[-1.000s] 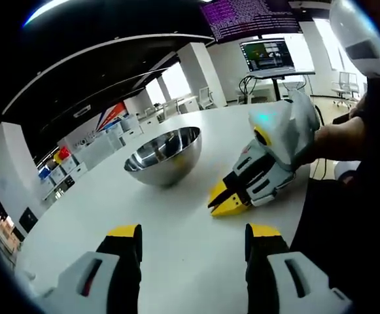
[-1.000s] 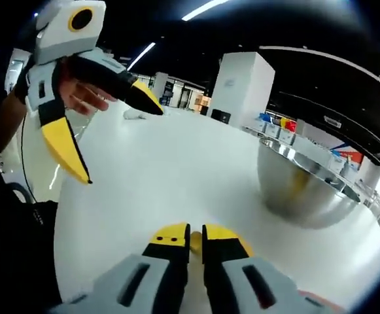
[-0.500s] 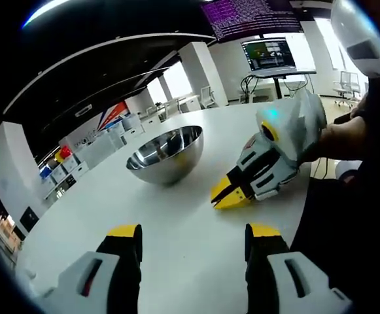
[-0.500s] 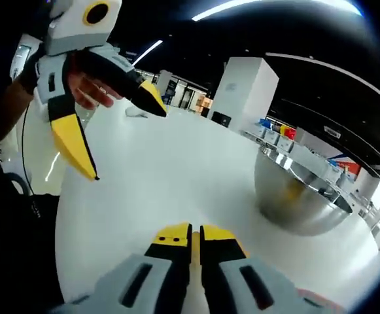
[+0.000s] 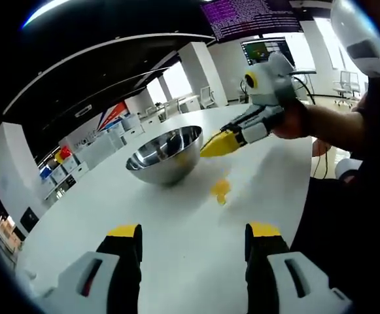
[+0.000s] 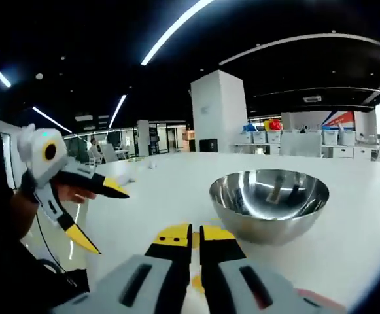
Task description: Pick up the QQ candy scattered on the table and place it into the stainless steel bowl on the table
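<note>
The right claw point(image 6: 195, 237) was clenched on a yellow QQ candy point(image 6: 195, 239), a sliver of it showing between the jaw tips, and it hung above the white bench point(image 6: 176, 190) just short of the stainless steel bowl point(image 6: 269, 204). The left claw point(image 5: 193, 237) was released, jaws wide apart, low over the bench well back from the bowl. Another yellow candy point(image 5: 220, 190) lay on the bench near the bowl's foot.

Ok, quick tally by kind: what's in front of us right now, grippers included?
stainless steel bowl: 1
yellow candy lying on the table: 1
grippers: 2, left gripper and right gripper
Total: 4
</note>
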`<state>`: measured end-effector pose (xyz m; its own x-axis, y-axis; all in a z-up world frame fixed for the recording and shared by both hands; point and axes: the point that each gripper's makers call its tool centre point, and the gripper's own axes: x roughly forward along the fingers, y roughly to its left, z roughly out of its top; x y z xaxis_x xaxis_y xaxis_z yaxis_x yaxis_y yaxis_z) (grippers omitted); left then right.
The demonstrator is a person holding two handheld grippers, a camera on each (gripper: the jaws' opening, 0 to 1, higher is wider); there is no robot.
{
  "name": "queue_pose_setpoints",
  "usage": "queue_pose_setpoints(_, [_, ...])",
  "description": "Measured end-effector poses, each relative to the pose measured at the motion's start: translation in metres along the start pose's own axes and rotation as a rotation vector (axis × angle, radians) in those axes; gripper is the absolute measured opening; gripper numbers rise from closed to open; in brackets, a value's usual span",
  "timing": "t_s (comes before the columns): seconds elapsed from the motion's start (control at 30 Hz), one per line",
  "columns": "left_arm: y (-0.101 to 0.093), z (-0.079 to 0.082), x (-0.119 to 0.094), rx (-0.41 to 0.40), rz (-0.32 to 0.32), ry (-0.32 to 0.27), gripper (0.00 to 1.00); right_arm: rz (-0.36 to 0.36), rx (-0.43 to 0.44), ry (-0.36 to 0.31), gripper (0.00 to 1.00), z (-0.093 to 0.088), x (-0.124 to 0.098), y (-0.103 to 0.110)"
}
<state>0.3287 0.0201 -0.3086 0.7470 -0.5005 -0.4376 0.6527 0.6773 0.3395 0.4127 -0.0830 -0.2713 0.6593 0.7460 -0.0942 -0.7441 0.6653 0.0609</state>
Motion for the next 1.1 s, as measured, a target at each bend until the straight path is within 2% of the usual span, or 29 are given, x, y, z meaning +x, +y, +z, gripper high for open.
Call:
queue_pose_setpoints(0.13, [0.0, 0.001, 0.0, 0.001, 0.001, 0.001, 0.63, -0.087, -0.079, -0.08, 0.03, 0.049, -0.007, -0.031])
queue_pose_setpoints(0.23, [0.0, 0.002, 0.0, 0.003, 0.002, -0.001, 0.63, -0.147, -0.173, -0.132, 0.03, 0.083, -0.013, -0.047])
queue_pose_setpoints(0.3, [0.0, 0.003, 0.0, 0.003, 0.0, -0.003, 0.63, -0.157, -0.195, -0.163, 0.03, 0.1, -0.014, -0.052])
queue_pose_setpoints(0.43, [0.0, 0.003, 0.001, 0.005, 0.0, 0.001, 0.63, -0.165, -0.215, -0.164, 0.04, 0.113, -0.001, -0.065])
queue_pose_setpoints(0.5, [-0.001, 0.005, 0.001, 0.007, -0.003, -0.002, 0.63, -0.177, -0.219, -0.135, 0.04, 0.106, 0.013, -0.076])
queue_pose_setpoints(0.6, [-0.002, 0.006, 0.0, 0.009, -0.003, -0.007, 0.63, -0.172, -0.202, -0.084, 0.04, 0.087, 0.032, -0.083])
queue_pose_setpoints(0.67, [-0.001, 0.004, -0.001, 0.006, 0.002, 0.0, 0.63, -0.161, -0.186, -0.026, 0.04, 0.068, 0.043, -0.084])
queue_pose_setpoints(0.8, [0.002, 0.002, -0.005, 0.003, 0.013, 0.006, 0.63, -0.15, -0.162, 0.036, 0.04, 0.042, 0.058, -0.085])
queue_pose_setpoints(1.03, [0.004, 0.001, -0.005, 0.002, 0.015, 0.008, 0.63, -0.139, -0.181, 0.068, 0.05, 0.03, 0.061, -0.084])
queue_pose_setpoints(1.1, [0.003, 0.002, -0.004, 0.005, 0.012, 0.006, 0.63, -0.153, -0.208, 0.058, 0.12, 0.033, 0.061, -0.089])
